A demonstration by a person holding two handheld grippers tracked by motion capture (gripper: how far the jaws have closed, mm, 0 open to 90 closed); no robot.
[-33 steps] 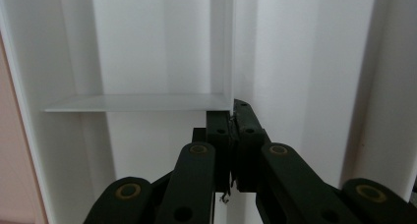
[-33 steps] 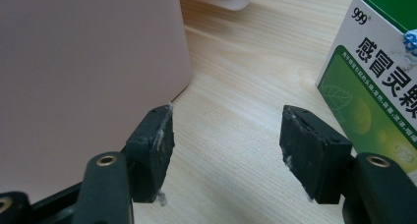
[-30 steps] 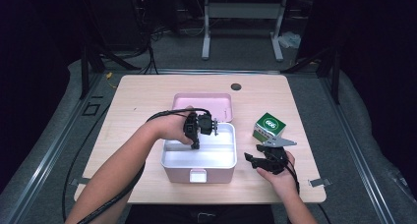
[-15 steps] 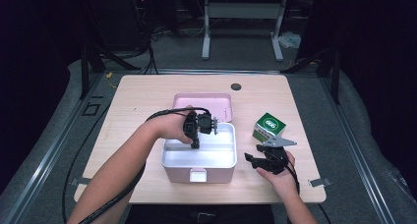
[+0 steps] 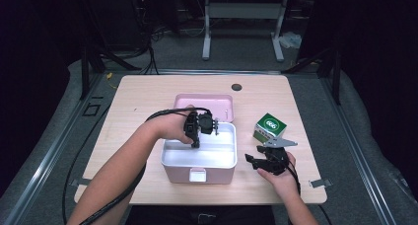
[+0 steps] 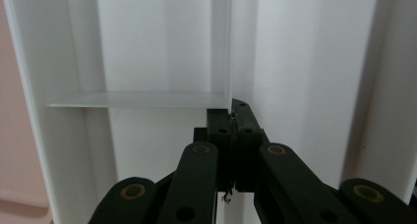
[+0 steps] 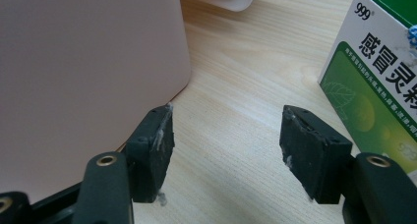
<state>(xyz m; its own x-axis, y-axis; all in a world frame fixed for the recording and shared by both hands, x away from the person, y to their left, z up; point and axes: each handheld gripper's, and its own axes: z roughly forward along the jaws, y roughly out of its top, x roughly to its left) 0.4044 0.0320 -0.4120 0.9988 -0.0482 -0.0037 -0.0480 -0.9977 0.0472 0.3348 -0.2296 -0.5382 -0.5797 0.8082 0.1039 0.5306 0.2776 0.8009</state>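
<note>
pink box (image 5: 197, 158) surrounds left hand-held gripper (image 5: 195, 145), pinched on divider (image 6: 147, 99).

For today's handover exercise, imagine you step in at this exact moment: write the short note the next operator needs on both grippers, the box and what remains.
Left gripper: shut, jaws down inside the white tray of the open pink storage box, pinched on the tray's thin white divider.
Right gripper: open, nothing between its jaws, resting on the table between the box and the green-and-white medicine carton.
Pink lid: lying on the table behind the box.
Done: lid off, divider gripped.
Left, probably: lift the tray or divider; the carton is not yet picked up or packed.
</note>
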